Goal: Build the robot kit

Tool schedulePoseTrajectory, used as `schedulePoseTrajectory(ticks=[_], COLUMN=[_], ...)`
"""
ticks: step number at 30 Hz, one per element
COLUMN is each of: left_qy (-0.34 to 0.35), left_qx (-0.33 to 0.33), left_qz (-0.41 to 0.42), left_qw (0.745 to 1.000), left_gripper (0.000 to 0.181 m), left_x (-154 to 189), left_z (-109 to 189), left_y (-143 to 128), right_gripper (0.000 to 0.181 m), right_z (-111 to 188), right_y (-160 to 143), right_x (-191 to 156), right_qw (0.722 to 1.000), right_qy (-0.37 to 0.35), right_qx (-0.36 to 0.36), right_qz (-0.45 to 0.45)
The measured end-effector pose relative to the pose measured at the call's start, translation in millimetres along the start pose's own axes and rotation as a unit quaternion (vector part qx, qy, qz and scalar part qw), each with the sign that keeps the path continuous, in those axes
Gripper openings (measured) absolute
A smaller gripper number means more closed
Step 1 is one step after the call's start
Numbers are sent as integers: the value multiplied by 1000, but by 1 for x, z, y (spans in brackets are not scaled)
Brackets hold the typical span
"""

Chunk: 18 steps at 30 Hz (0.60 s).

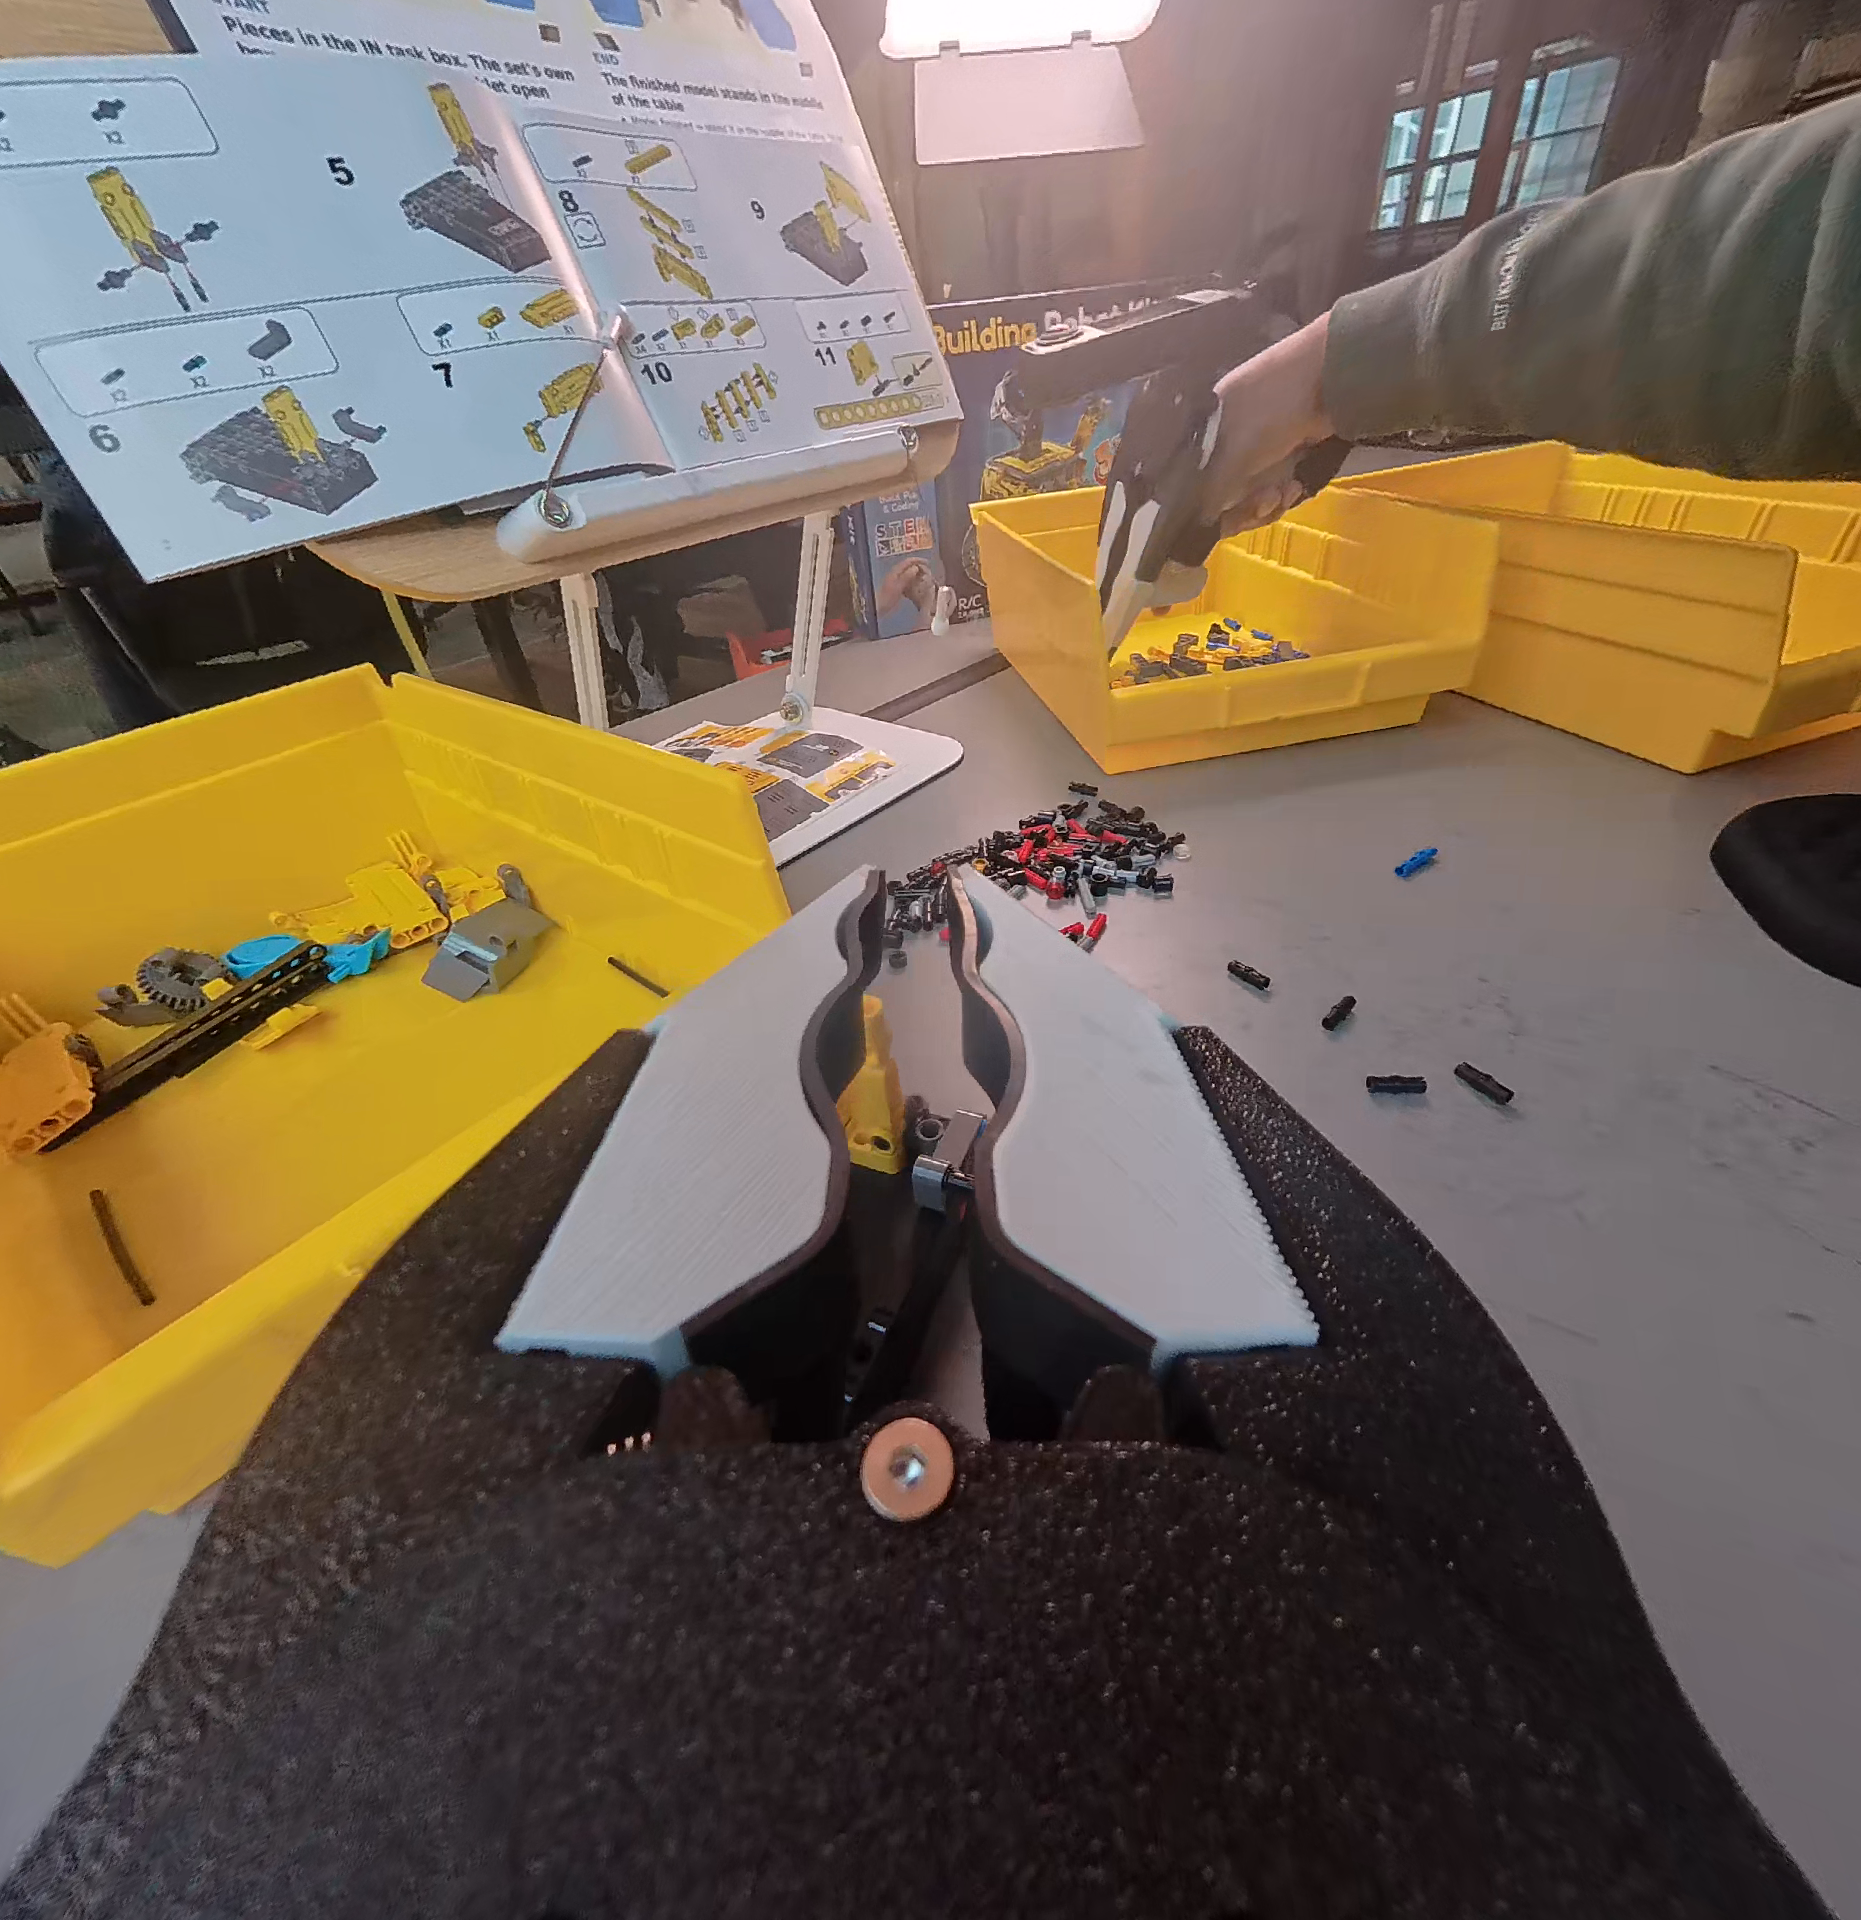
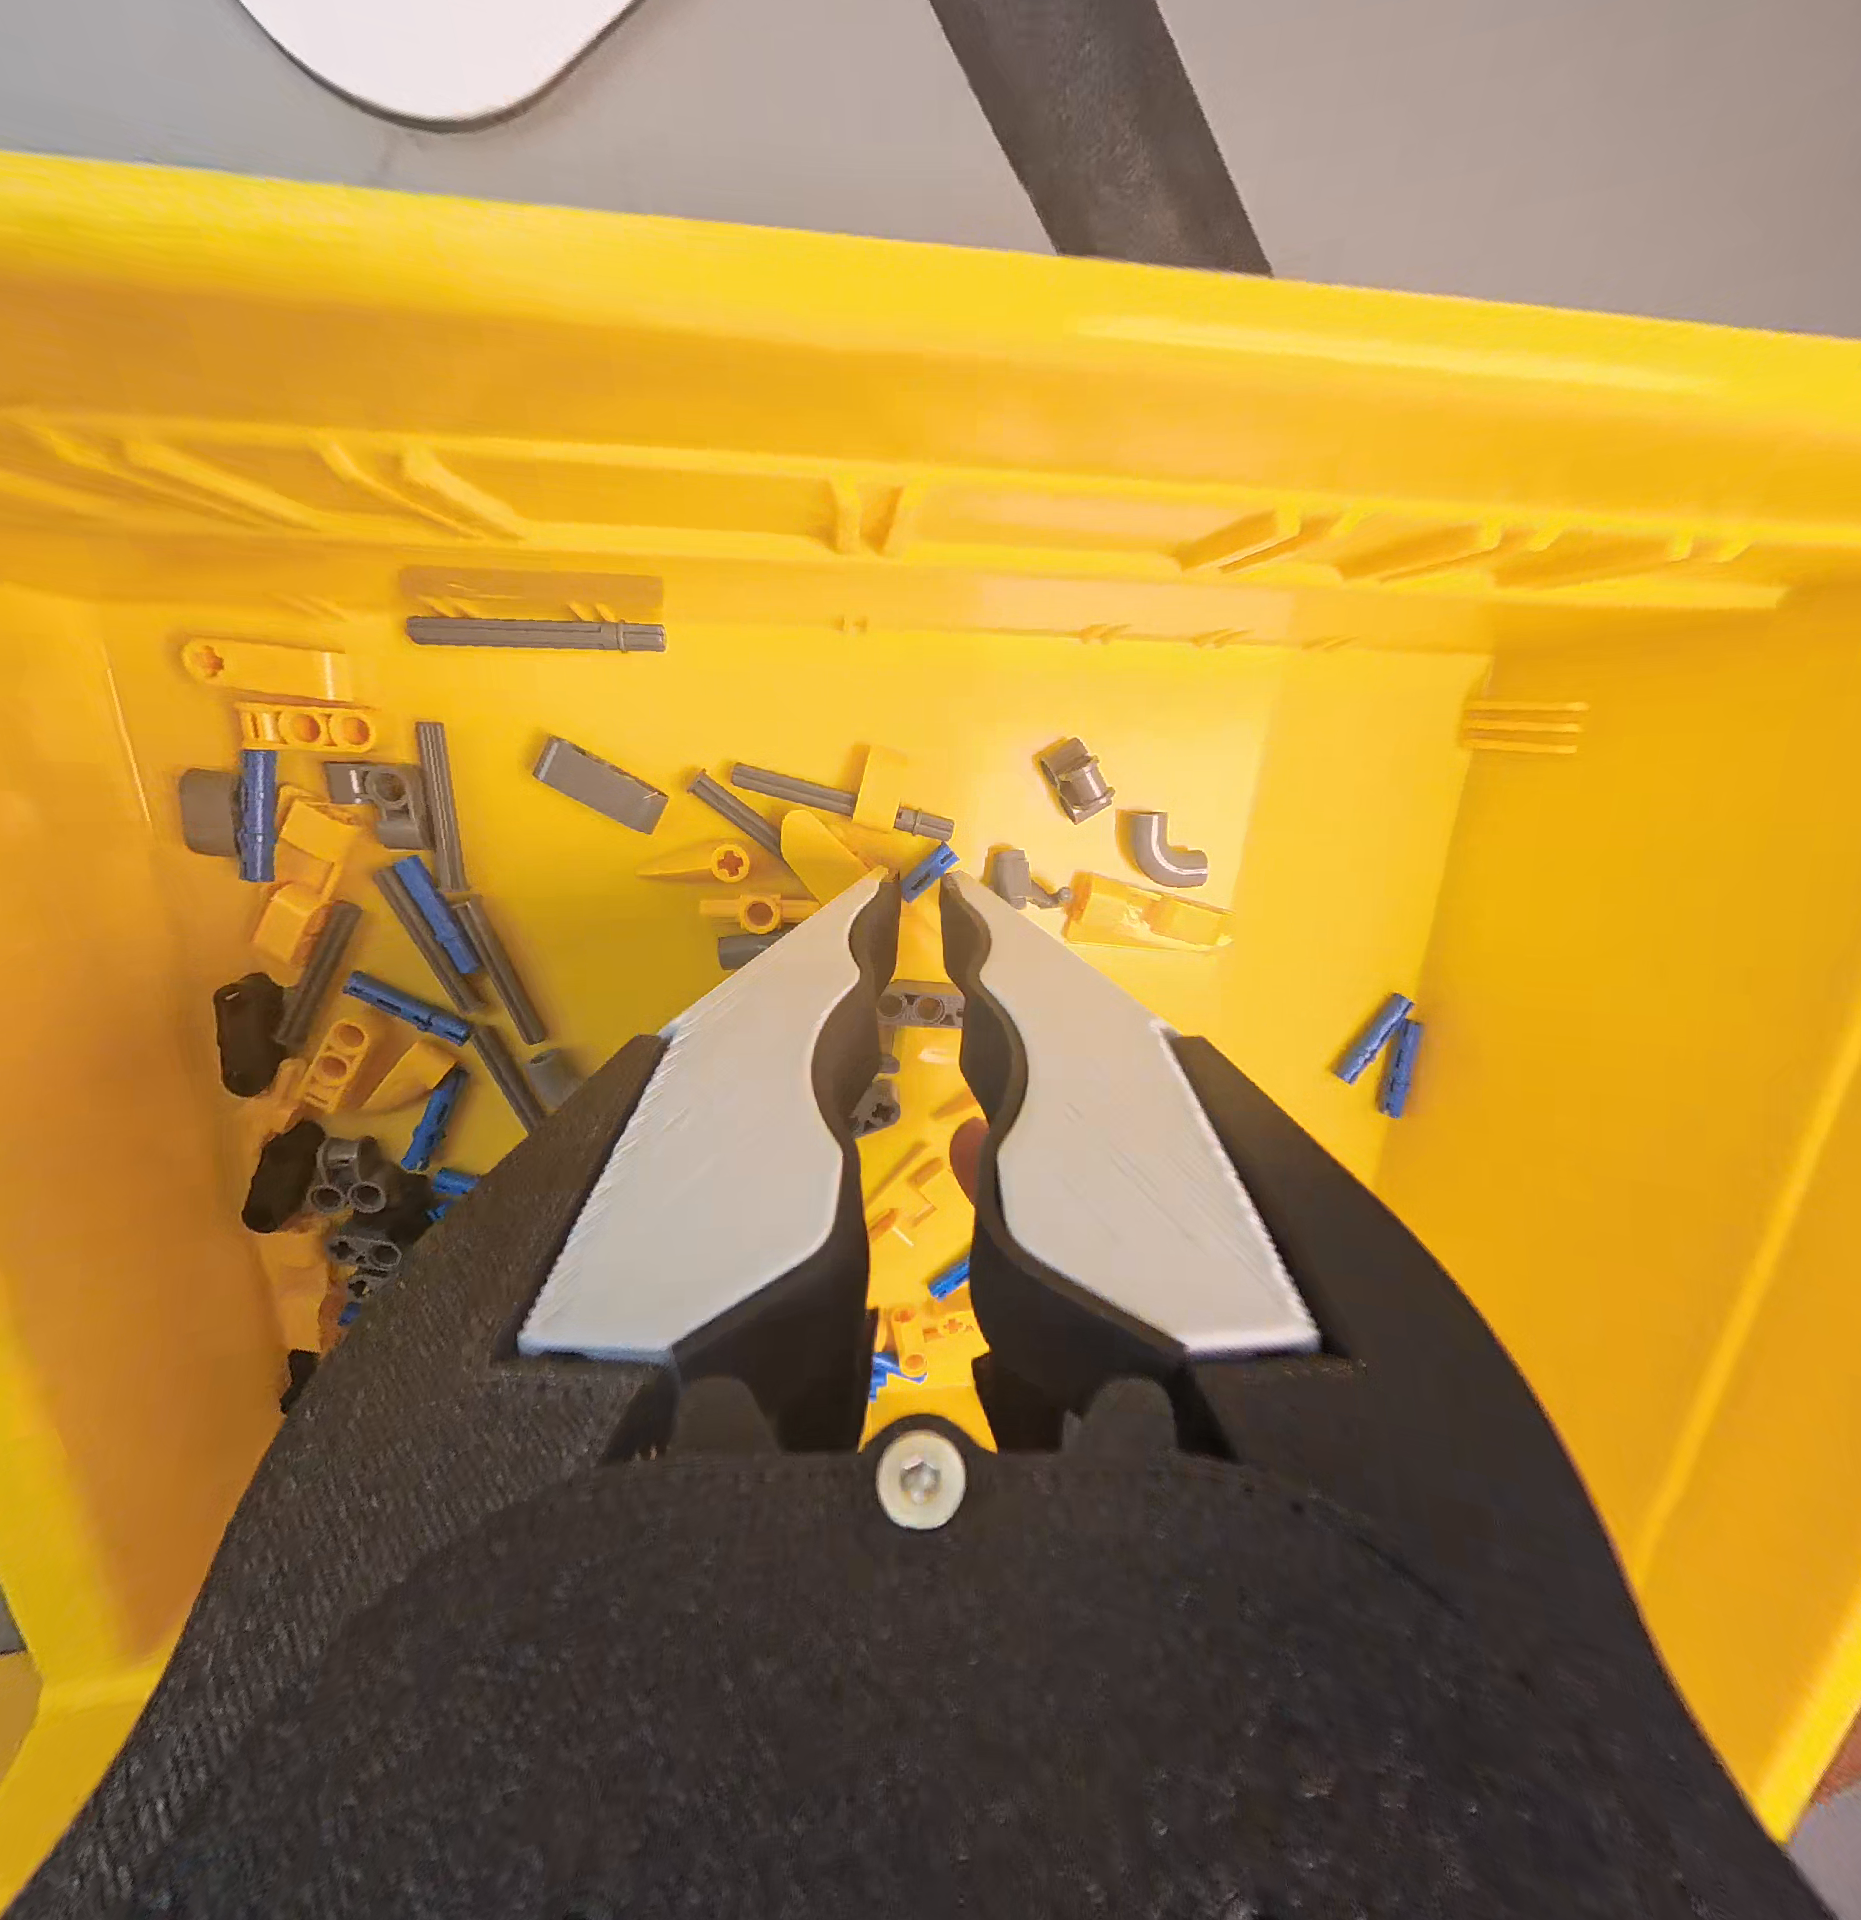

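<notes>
The left gripper [image 1: 918,878] is clenched on a small assembly [image 1: 874,1101] of a yellow block, a grey connector and a black beam, pinched deep between its fingers while the tips stand slightly apart. It hangs just above the grey tabletop [image 1: 1528,1299]. Just past its fingertips lies a heap of black, red and grey pins [image 1: 1071,857]. A few black pins [image 1: 1395,1084] lie scattered to the right of that heap, and a single blue pin [image 1: 1416,861] lies farther toward the right edge. To the left of the gripper a yellow bin [image 1: 282,1195] holds yellow, grey, turquoise and black parts. Behind it a stand carries an open instruction booklet [image 1: 386,291].

The right gripper [image 2: 915,878] points down into another yellow bin [image 2: 1632,935] that stands toward the far right corner of the tabletop. Its fingers are nearly together, with a narrow gap at the tips; a blue pin [image 2: 928,871] lies right at that gap, and I cannot tell whether it is gripped. Around the tips lie grey axles [image 2: 536,633], yellow beams and more blue pins, most of them toward the bin's left wall. In the left wrist view a hand [image 1: 1264,426] in a green sleeve holds this gripper over the bin.
</notes>
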<state>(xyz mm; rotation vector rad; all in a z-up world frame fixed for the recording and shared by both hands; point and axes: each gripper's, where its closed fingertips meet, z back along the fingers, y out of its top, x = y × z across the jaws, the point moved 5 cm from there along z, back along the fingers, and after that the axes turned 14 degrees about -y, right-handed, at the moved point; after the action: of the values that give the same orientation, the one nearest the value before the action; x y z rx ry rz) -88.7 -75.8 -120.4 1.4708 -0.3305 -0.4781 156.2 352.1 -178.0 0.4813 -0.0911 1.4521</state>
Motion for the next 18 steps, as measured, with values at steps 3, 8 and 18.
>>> schedulePoseTrajectory(ticks=[3, 8, 18], left_qy=[-9, -13, -11], left_qx=[-5, -8, -9], left_qz=[3, -1, 3], left_qw=[1000, 1000, 1000], left_gripper=[10, 11, 11], left_x=[2, 4, 2], left_z=[-3, -4, -4], left_y=[-2, -2, -3], right_gripper=[8, 13, 0], right_z=[-3, -5, -4], right_y=[-2, -12, -15], right_x=[1, -1, -7], right_qw=[1000, 996, 988], right_qy=[6, 30, 30], right_qx=[-13, -50, -85], right_qz=[-26, -65, -128])
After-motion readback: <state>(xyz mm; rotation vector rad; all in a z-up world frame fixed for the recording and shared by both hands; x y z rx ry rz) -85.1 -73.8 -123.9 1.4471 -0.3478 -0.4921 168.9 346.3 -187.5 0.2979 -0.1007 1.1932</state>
